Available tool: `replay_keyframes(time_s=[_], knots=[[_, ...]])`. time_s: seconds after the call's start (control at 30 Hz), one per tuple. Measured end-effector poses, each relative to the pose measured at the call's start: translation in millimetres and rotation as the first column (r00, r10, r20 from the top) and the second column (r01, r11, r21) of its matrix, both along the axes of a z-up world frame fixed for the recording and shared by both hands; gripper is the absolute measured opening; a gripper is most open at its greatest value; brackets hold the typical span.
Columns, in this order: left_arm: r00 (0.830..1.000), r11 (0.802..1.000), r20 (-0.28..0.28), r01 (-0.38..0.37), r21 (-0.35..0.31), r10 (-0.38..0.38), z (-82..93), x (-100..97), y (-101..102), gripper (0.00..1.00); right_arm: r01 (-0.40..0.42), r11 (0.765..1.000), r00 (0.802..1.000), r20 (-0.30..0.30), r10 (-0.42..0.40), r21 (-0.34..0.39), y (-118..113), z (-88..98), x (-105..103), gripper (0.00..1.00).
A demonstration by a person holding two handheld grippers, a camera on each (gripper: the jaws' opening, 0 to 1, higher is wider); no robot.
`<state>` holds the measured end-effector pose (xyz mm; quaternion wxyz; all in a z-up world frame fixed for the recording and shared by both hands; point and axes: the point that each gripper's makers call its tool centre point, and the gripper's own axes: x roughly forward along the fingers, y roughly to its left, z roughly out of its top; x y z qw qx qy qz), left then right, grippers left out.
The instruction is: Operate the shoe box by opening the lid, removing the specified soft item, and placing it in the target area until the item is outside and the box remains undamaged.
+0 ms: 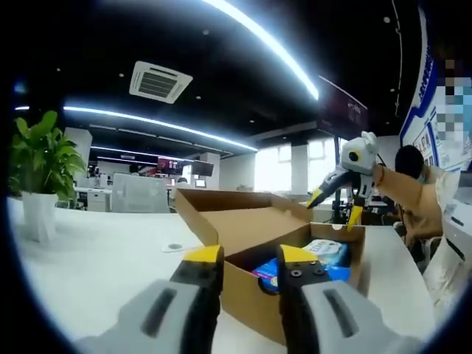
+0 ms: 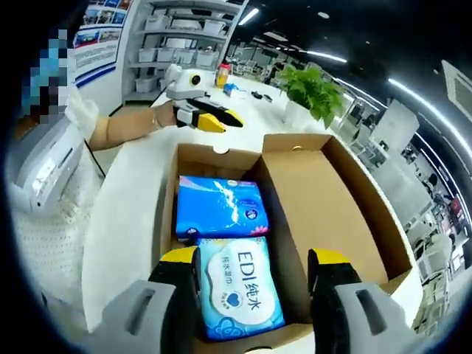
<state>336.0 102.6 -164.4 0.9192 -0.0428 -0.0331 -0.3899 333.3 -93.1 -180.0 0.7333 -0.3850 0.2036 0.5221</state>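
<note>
Cardboard shoe box point(image 2: 310, 199) lies open on our white surface point(image 2: 133, 214), two soft packs point(image 2: 221, 243) along its left wall, both claws point(image 1: 251, 267) point(image 2: 254, 269) parted, empty.

An open-plan office with a dark ceiling point(image 1: 221, 81) crossed by long strips of white light point(image 1: 265, 44) and fitted with a square air-conditioning vent point(image 1: 159, 81). Bright windows point(image 1: 284, 168) stand along the far wall. A white surface point(image 1: 103, 258) runs across the foreground, and a potted green plant point(image 1: 40, 169) in a white pot stands on it. In the right gripper view, white shelving point(image 2: 184, 44) loaded with bins lines one wall beside a blue poster point(image 2: 103, 26), and rows of desks point(image 2: 420, 192) stretch away.
</note>
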Motion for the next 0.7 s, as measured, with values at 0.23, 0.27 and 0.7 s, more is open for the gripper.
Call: replay_keyframes(time_s=[0.23, 0.27, 0.7], knots=[[1.000, 1.000, -0.006, 0.002, 0.009, -0.002, -2.4, -0.2, -1, 0.27, -0.038, 0.992, 0.998, -0.057, 0.031, -0.116, 3, -25.4, -6, 0.57], [1.000, 1.000, -0.008, 0.003, 0.008, -0.003, -2.4, -0.2, -2, 0.27, -0.038, 0.991, 0.997, -0.074, 0.029, -0.128, 2, -28.4, -6, 0.57], [1.000, 1.000, -0.006, 0.005, 0.025, -0.005, -3.7, -2.5, -3, 0.27, -0.069, 0.953, 0.978, -0.207, 0.007, -0.293, -7, -59.4, -13, 0.61]])
